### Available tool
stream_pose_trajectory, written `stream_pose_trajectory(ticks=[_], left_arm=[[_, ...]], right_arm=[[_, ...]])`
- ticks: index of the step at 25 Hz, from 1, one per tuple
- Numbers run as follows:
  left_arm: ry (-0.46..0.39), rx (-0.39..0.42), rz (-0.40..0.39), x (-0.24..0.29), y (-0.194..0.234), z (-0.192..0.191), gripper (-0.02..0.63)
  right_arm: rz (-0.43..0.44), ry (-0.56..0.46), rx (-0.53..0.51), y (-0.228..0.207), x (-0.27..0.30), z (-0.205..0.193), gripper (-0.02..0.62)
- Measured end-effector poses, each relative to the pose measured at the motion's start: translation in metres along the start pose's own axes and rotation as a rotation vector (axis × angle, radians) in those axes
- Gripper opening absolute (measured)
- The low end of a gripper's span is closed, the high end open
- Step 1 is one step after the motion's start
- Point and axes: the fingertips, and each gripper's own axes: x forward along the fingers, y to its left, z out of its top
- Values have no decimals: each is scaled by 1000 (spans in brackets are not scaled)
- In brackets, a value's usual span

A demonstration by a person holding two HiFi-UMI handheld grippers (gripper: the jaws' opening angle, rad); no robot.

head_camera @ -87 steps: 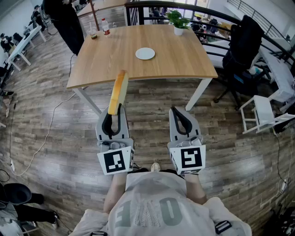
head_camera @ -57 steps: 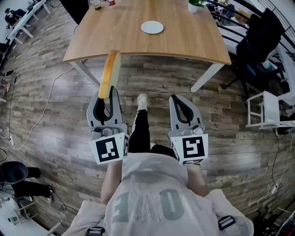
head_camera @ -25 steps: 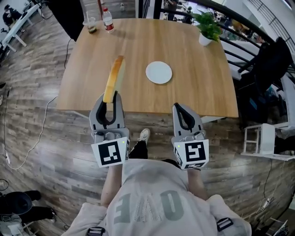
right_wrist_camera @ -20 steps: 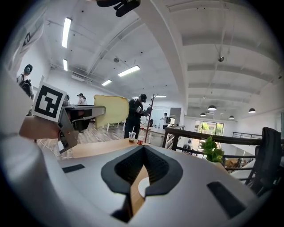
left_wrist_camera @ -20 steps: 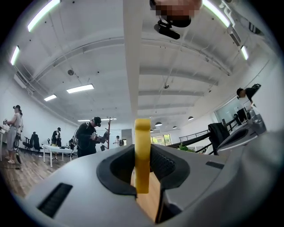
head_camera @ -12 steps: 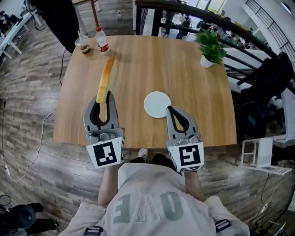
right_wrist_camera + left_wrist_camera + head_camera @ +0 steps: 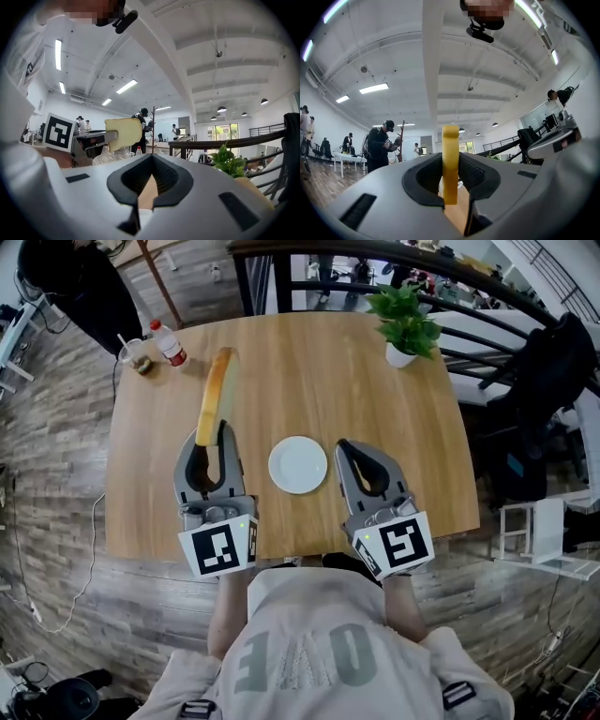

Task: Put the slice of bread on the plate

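A wooden table [image 7: 412, 446] carries a round white plate [image 7: 298, 464] near its front edge. The plate lies between my two grippers. My left gripper [image 7: 210, 430] is shut on the slice of bread [image 7: 214, 393], which stands on edge and sticks out forward over the table, left of the plate. In the left gripper view the bread's yellow crust [image 7: 450, 164] stands upright between the jaws. My right gripper [image 7: 346, 447] hovers just right of the plate, its jaws shut with nothing in them. The right gripper view shows the bread [image 7: 123, 133] off to the left.
A potted plant [image 7: 405, 322] stands at the table's far right. A bottle [image 7: 170, 343] and a cup with a straw [image 7: 137, 353] stand at the far left. A dark railing [image 7: 309, 251] runs behind the table. A black chair [image 7: 539, 399] and a white stool [image 7: 534, 531] are at the right.
Both grippers have come forward from the floor side over the table's front edge. The plate now lies between them. The bread stays gripped in the left gripper.
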Motion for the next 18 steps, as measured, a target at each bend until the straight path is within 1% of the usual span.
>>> stream_pose_trajectory(ticks=[2,4,7,9,12,15,18], left_arm=[[-6,0,-7,5,-7,4,91],[1,6,-10,8,-13,5,91],[36,13,-17,11,-20,-2,91],[70,36,-34,12,-24,-8,91],[113,108,-65,13,-29,-18,91],[156,208,-88,16,-34,-30,91],[184,320,-106,21,-37,-43,91]], right_arm=[[7,-9,29,-8,0,1,17],[19,-24,88,-15,0,0,17],[44,-38,173,-20,3,-1,17],[50,-27,181,-20,4,-5,17],[51,-8,183,-21,5,-10,17],[49,4,211,-23,4,-15,17],[42,19,209,-23,1,-20,17]])
